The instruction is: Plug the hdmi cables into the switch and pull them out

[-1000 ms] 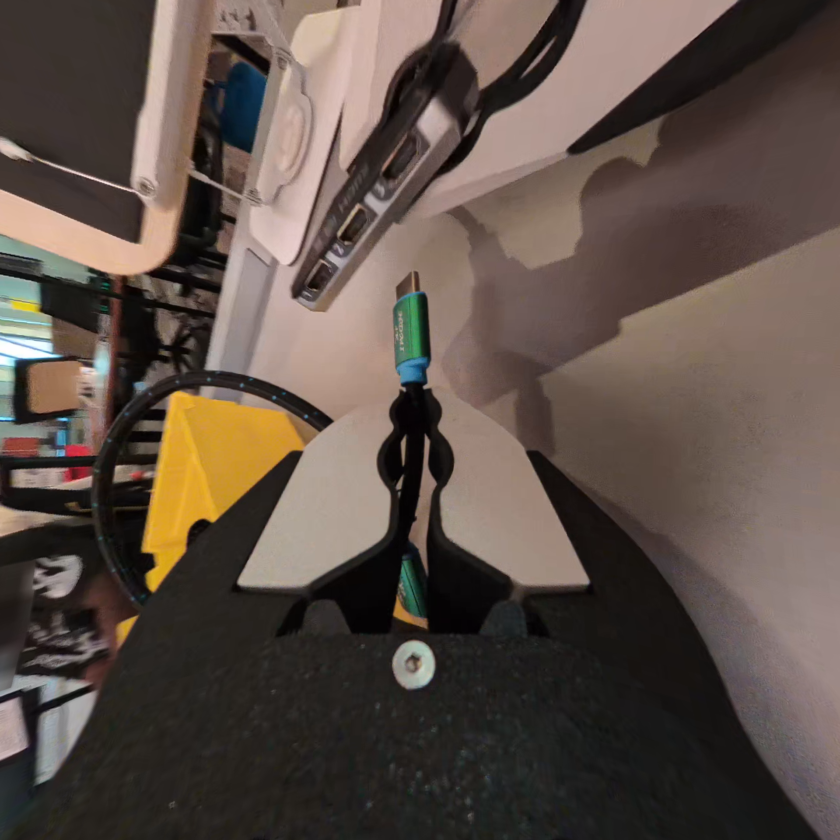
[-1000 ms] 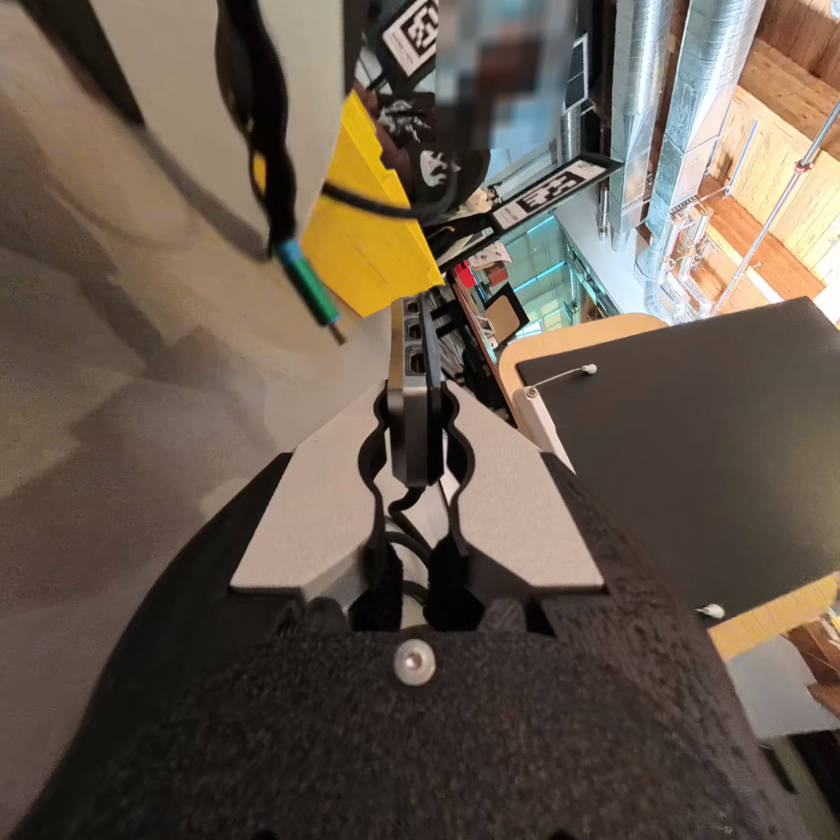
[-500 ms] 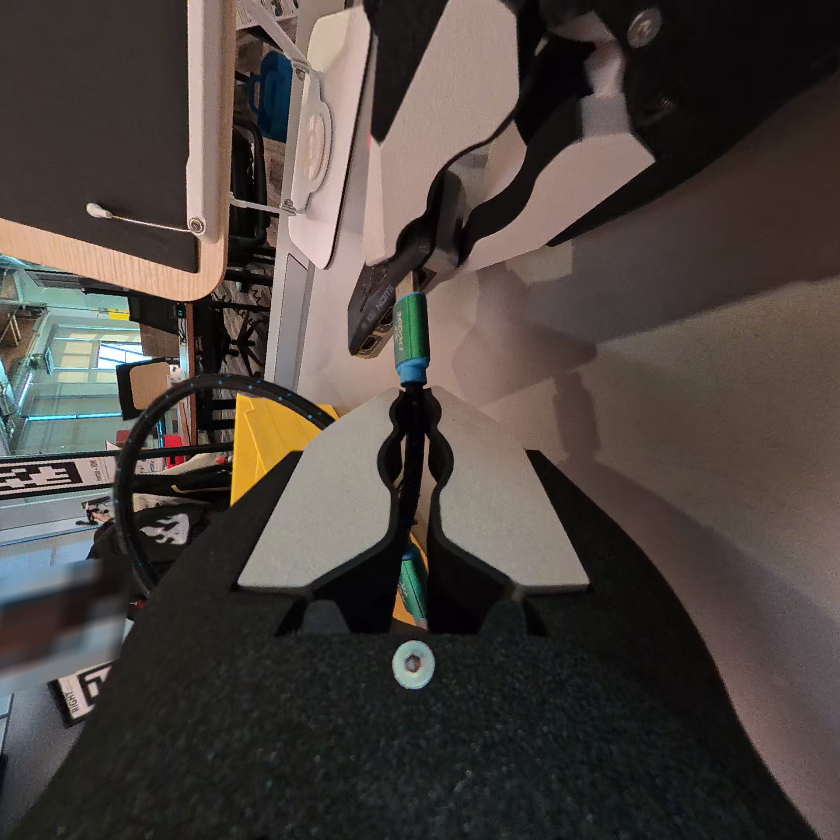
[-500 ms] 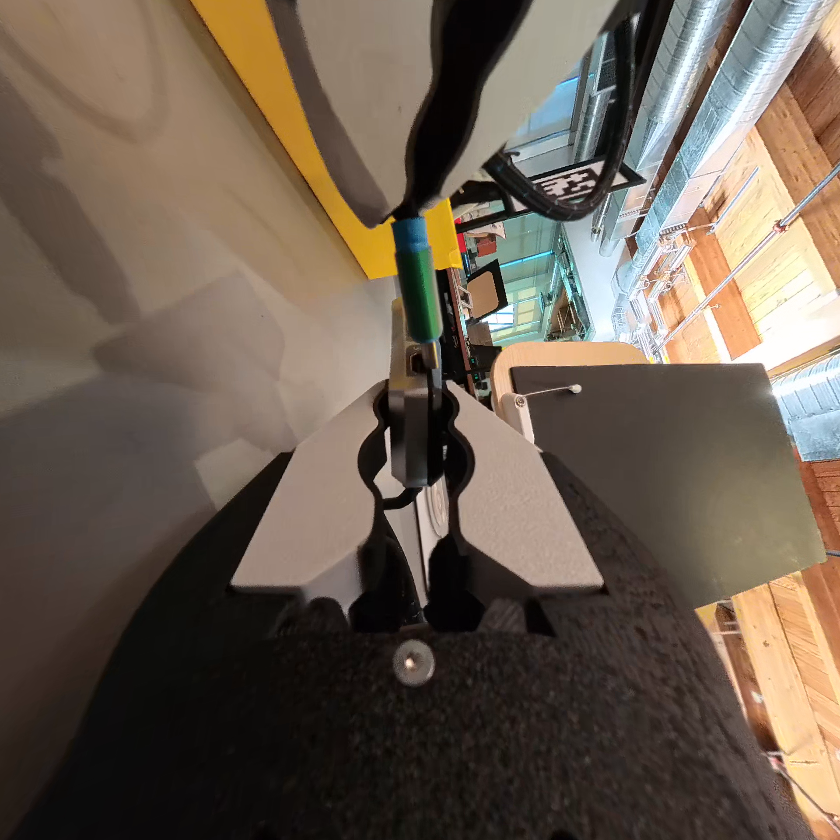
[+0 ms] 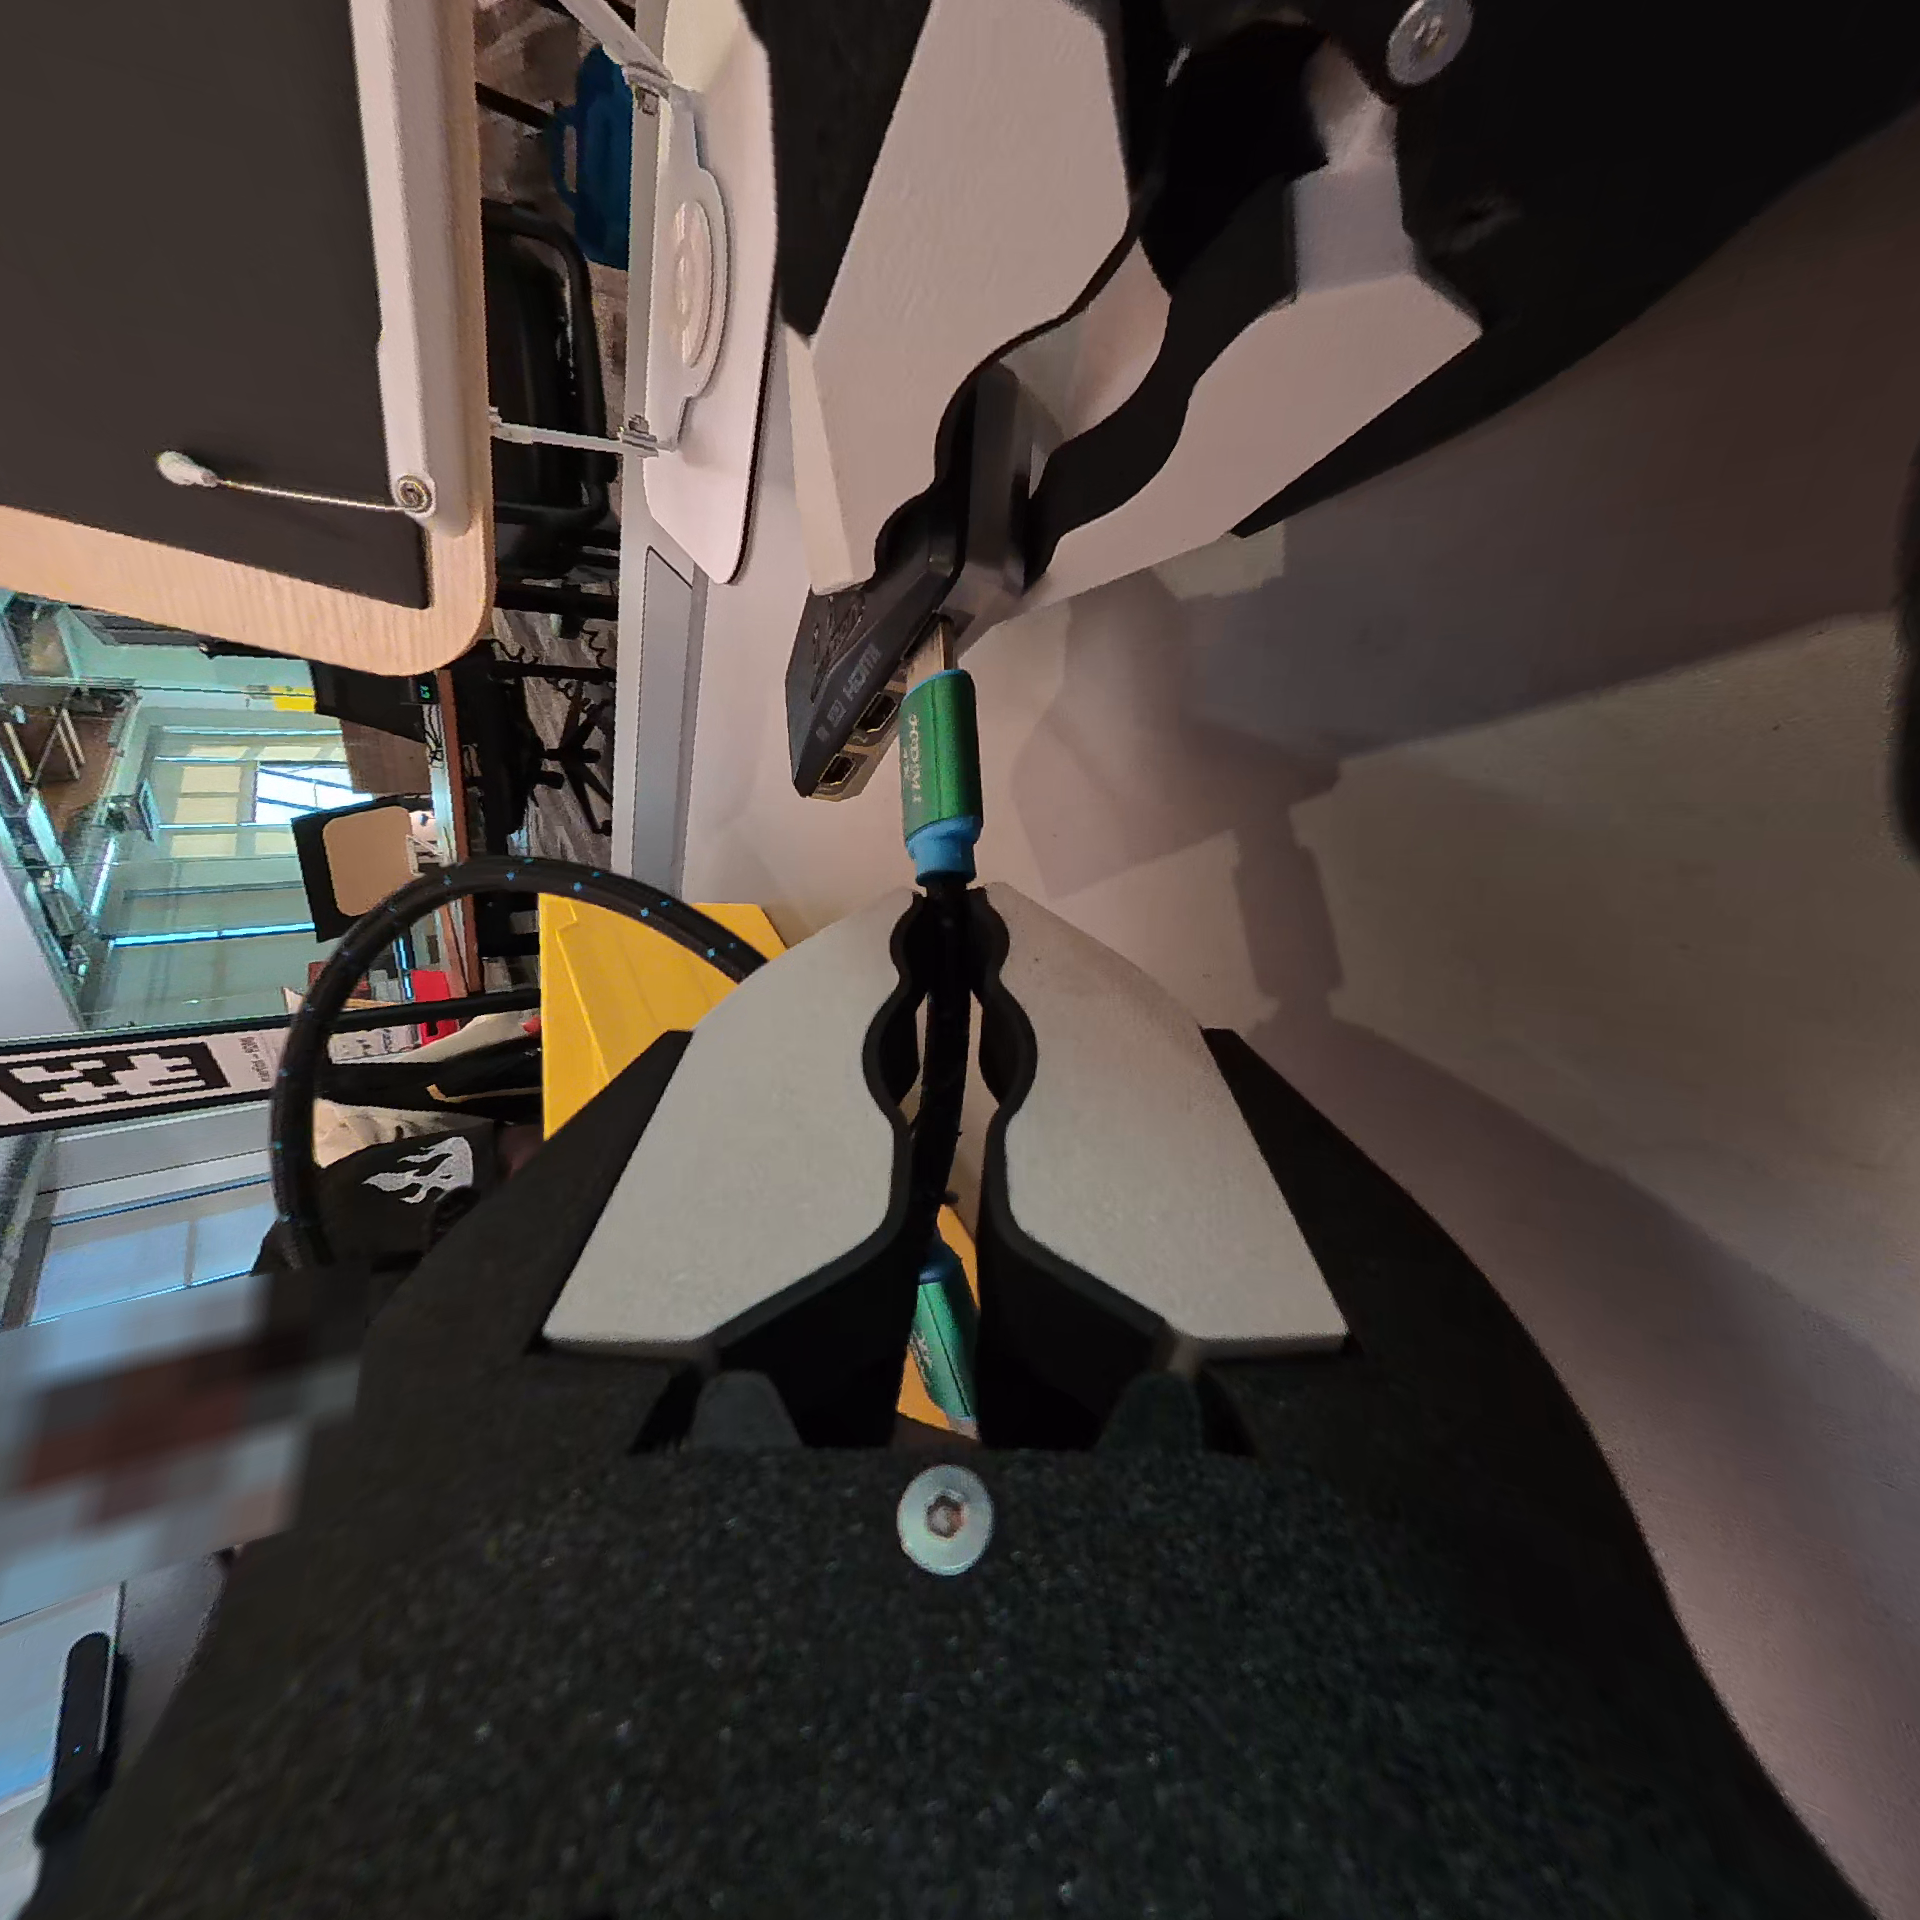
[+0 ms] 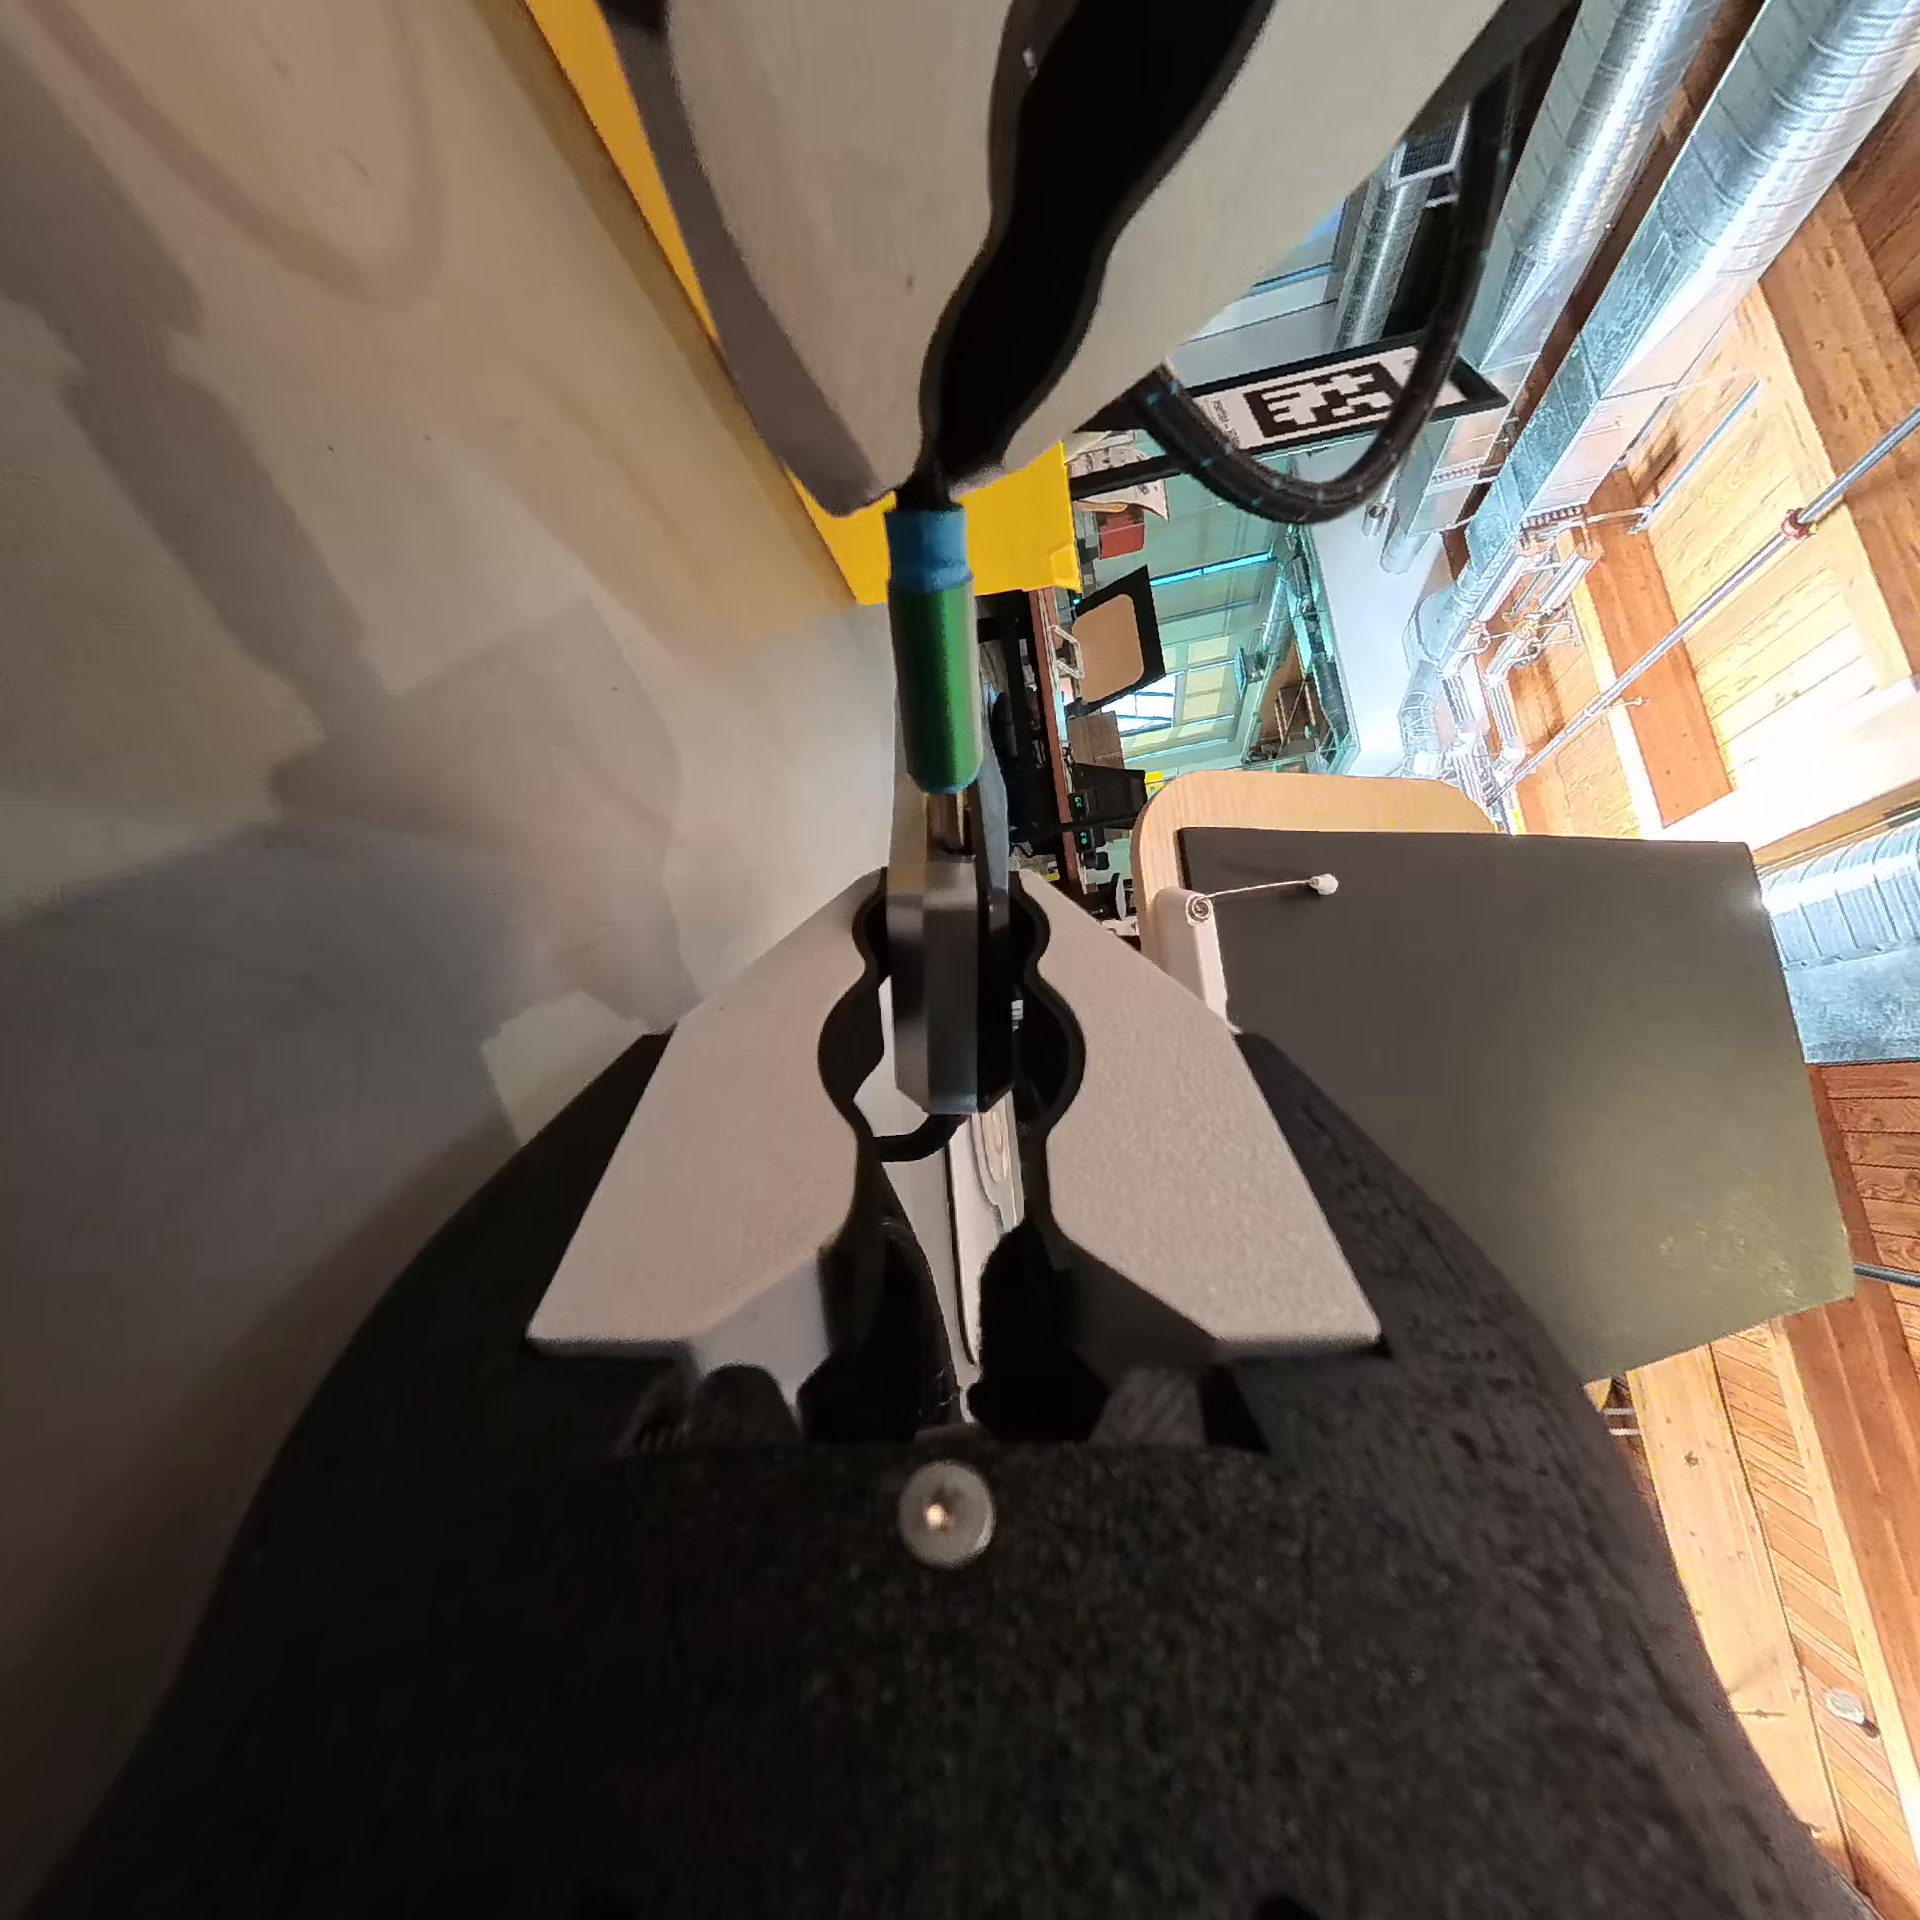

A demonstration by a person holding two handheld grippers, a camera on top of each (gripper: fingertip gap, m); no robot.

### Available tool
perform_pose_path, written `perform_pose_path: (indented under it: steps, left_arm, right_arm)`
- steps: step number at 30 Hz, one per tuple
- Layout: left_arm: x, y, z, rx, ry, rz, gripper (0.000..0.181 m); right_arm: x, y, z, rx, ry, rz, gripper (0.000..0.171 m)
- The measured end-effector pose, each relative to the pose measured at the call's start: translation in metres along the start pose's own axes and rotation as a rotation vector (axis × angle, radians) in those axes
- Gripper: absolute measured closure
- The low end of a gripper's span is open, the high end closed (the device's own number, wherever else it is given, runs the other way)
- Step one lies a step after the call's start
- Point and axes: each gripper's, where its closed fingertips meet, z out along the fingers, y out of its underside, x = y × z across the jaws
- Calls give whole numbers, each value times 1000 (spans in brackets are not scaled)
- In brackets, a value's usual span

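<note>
Above the pale white tabletop (image 5: pixel 1558 935), the two grippers meet nose to nose. The left gripper (image 5: pixel 943 914) has its grey, black-edged fingers (image 5: pixel 769 1122) pressed together on the black braided HDMI cable with blue flecks (image 5: pixel 940 1049), just behind the green metal plug with a blue collar (image 5: pixel 937 764). The plug's silver tip reaches the port edge of the flat dark grey metal HDMI switch (image 5: pixel 868 675); whether it is seated in a port cannot be told. Two other ports on that edge stand open beside the plug. The right gripper (image 6: pixel 951 914) is clamped on the switch, its grey fingers (image 6: pixel 1174 1143) closed on the two flat faces, with a thin black lead looping out of the switch's rear end between them. In the right wrist view the plug (image 6: pixel 935 686) points straight at the switch (image 6: pixel 940 987). The cable curls in a wide loop away from the left gripper, and a yellow plastic bin (image 5: pixel 613 997) sits on the table beyond it.
</note>
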Motion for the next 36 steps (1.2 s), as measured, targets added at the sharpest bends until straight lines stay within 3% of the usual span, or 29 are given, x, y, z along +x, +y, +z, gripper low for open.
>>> perform_pose_path:
  steps: [13,23,28,36]
  left_arm:
    - [0,-2,2,-15,-40,20,175]
    - [-3,-6,0,-1,-2,-86,175]
    - [-3,-11,-2,95,106,-315,176]
    - [6,-17,0,249,442,-751,175]
  right_arm:
    - [-2,2,2,-18,-10,-3,151]
    - [2,0,1,-21,12,19,152]
    - [8,-1,-1,-9,41,35,152]
    - [11,-1,-1,-11,69,-30,152]
